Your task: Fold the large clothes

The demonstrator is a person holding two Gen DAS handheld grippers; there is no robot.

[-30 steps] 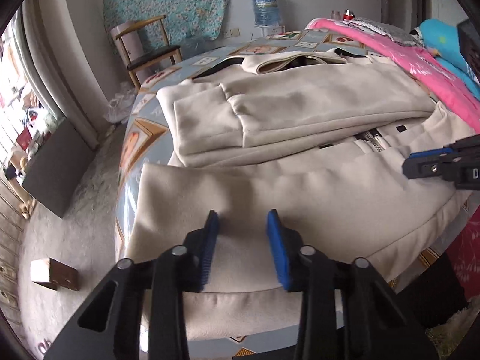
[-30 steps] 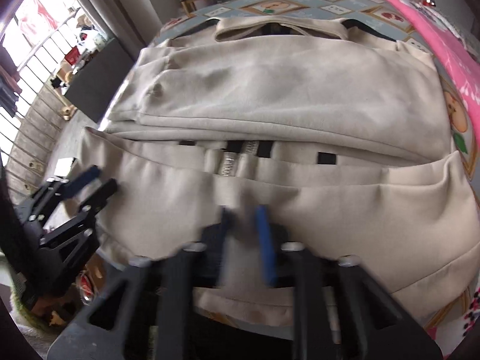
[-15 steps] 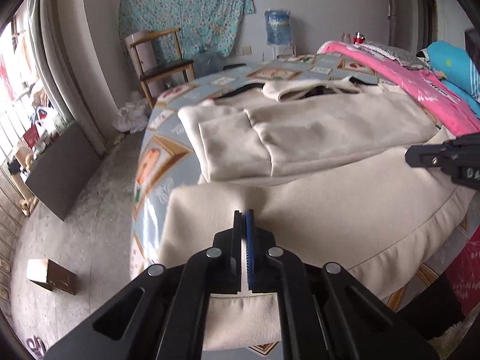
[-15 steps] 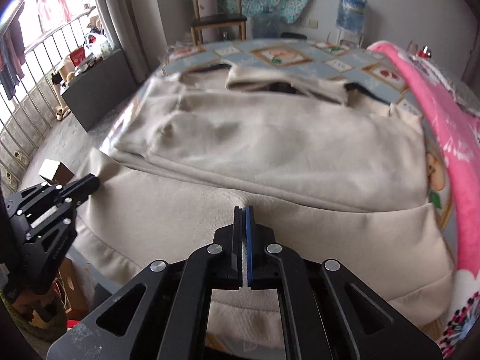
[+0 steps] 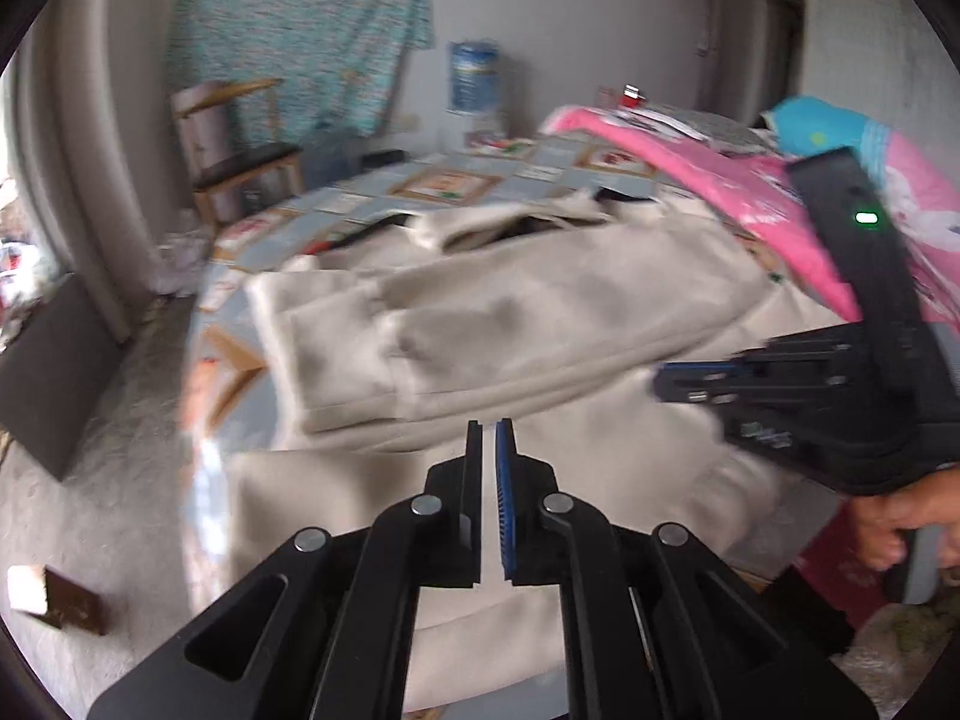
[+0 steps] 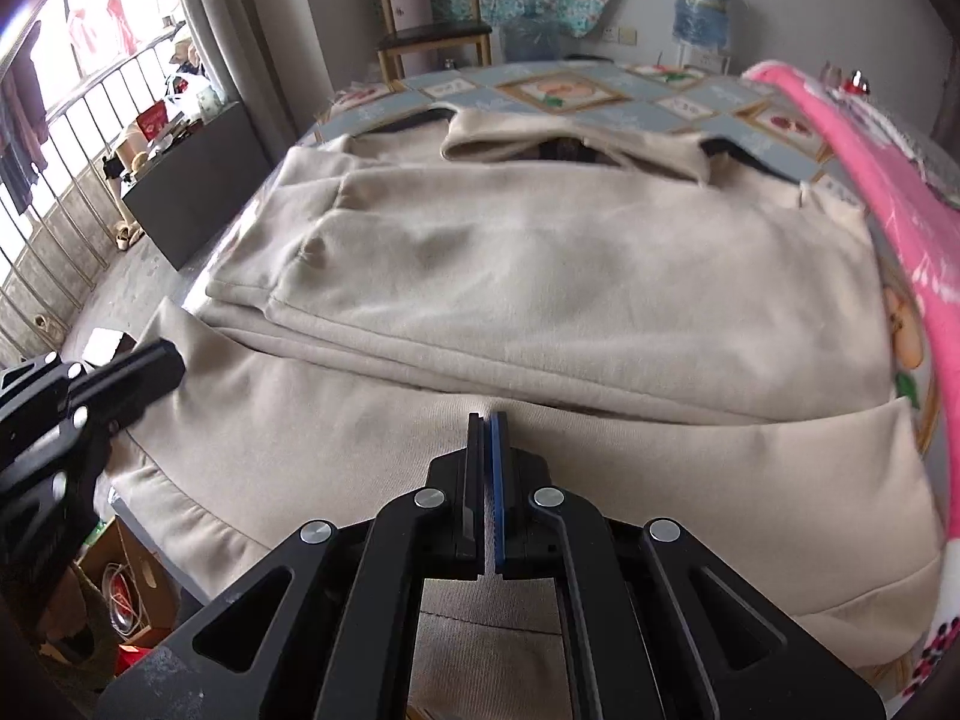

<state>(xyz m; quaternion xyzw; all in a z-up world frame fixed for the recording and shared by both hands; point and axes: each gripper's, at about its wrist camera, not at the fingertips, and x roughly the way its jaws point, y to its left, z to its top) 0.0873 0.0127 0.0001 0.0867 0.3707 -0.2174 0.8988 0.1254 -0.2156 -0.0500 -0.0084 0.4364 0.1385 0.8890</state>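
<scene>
I have a large cream-beige fleece garment (image 6: 540, 276), soft and matte with a faint nap, spread across a bed covered in a pale blue sheet printed with framed-picture squares (image 6: 558, 93). The upper body of the garment lies in thick stacked layers with rounded folded edges, its neckline gaping dark at the far side, and the wide lower panel drapes toward me over the bed's near edge, ending in a stitched hem band. My right gripper (image 6: 487, 420), black angular plastic with a blue ribbed pad, has its jaws pressed together on a small pinched ridge of that lower panel, with the cloth puckering at the tips. My left gripper (image 5: 489, 426) shows a thin slit between its fingers; that view is blurred, and although the cloth bunches right at the tips, I cannot tell for certain that fabric is caught between them. A smooth pink patterned blanket (image 6: 876, 204) runs along the right side of the bed. Against the far wall stand a wooden chair with a dark seat (image 6: 429, 18) and a blue translucent water bottle (image 6: 699, 0), below a hanging teal floral cloth (image 5: 300, 36).
</scene>
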